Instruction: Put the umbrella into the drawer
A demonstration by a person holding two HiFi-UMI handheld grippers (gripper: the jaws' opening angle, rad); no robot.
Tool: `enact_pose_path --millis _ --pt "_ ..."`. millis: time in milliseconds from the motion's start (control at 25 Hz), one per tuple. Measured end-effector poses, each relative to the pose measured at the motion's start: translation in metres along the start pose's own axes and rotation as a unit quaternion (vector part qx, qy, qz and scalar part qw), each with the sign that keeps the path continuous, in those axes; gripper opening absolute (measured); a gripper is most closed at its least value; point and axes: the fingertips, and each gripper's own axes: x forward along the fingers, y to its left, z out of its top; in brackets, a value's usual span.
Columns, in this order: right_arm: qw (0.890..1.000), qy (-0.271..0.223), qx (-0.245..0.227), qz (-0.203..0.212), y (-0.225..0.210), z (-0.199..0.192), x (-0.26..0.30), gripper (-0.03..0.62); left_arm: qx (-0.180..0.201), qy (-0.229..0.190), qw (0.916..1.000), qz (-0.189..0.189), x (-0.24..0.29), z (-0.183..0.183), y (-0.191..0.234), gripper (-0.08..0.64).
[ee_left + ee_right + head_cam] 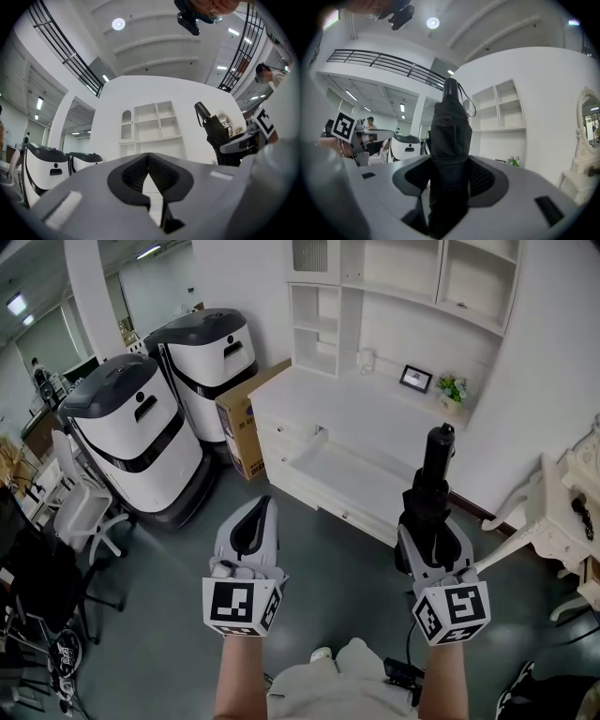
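Note:
A folded black umbrella (435,460) stands upright between the jaws of my right gripper (429,514), which is shut on its lower part. In the right gripper view the umbrella (450,126) fills the gap between the ribbed pads, its strap looped near the top. My left gripper (260,504) is held level beside it, jaws shut with the tips touching and nothing between them (148,157). The umbrella (213,129) also shows at the right of the left gripper view. Ahead of both grippers a white desk has its drawer (349,476) pulled open.
Two white and grey machines (141,432) (208,357) stand at the left beside a cardboard box (246,413). On the desk top are a picture frame (415,378) and a small plant (452,388), with white shelves (403,277) above. An ornate white table (562,512) is at right.

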Motion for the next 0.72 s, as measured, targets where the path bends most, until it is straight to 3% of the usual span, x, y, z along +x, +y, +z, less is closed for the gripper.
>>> enact_pose_path --millis 320,720 --pt "1.000 -0.006 0.003 0.002 -0.007 -0.003 0.022 0.236 0.003 -0.001 1.0000 0.007 0.014 -0.008 0.008 0.008" --pt "1.000 -0.001 0.008 0.007 -0.035 -0.010 0.079 0.236 0.008 0.002 0.9999 0.011 0.073 -0.021 0.022 0.008"
